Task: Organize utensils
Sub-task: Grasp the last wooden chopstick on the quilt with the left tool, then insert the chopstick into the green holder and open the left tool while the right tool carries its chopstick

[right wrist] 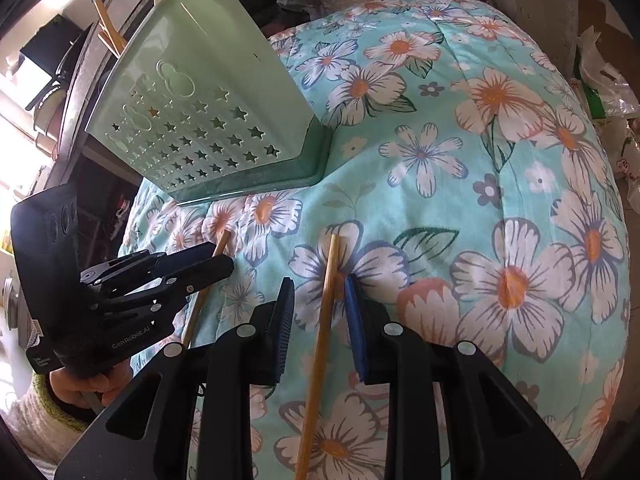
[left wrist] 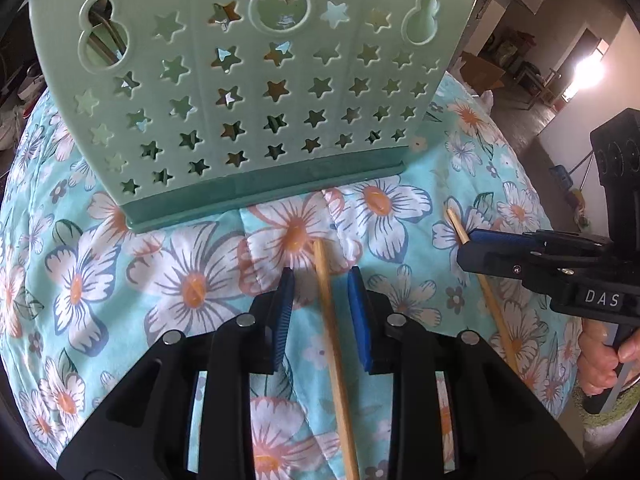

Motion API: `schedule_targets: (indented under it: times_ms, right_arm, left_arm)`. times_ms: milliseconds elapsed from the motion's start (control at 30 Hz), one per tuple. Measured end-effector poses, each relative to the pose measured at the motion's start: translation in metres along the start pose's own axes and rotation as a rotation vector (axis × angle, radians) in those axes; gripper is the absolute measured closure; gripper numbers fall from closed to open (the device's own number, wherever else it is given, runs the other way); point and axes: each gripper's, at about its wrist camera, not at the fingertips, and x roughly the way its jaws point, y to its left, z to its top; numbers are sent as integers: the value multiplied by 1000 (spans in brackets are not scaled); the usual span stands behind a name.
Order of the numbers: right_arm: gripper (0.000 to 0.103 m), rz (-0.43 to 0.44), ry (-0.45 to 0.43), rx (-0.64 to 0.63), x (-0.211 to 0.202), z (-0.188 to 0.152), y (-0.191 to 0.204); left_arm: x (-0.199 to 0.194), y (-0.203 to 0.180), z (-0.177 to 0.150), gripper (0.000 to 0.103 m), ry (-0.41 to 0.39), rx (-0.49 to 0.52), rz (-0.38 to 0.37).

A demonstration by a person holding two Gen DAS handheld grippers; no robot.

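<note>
Looking at it, each claw, left (left wrist: 321,280) and right (right wrist: 319,286), sits released around its own chopstick (left wrist: 334,344) (right wrist: 320,344) lying on the flowery bedspread (right wrist: 500,160), near the green holder (left wrist: 240,92). I'd squeeze firmly before lifting, then tip them into a slot.

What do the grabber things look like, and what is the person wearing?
Both are black plastic: the left gripper and right gripper have blue ribbed pads on their jaws and round silver pins. One side reads DAS, another GenRobot.AI. The person's cuff looks green and fuzzy.
</note>
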Motion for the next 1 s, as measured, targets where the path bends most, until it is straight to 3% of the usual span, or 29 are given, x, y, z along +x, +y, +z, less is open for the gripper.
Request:
schedule_targets:
  times_ms: [167,467,767,1000]
  right_arm:
    - [95,-8,0,11,5,1,-2]
    - [96,76,-36,60,-9,6,-12]
    - [97,154,-151,35,-64,12,-1]
    - [97,176,-253,-22,-112,8,17]
  left_arm:
    - [1,4,4,93,-7,-16,17]
    - [-16,25,1,98,-33,-72,-38]
    - [-106,36,-7,98,-149,-99,-125]
    - [-178,35,-7,98,-273,-61,-129]
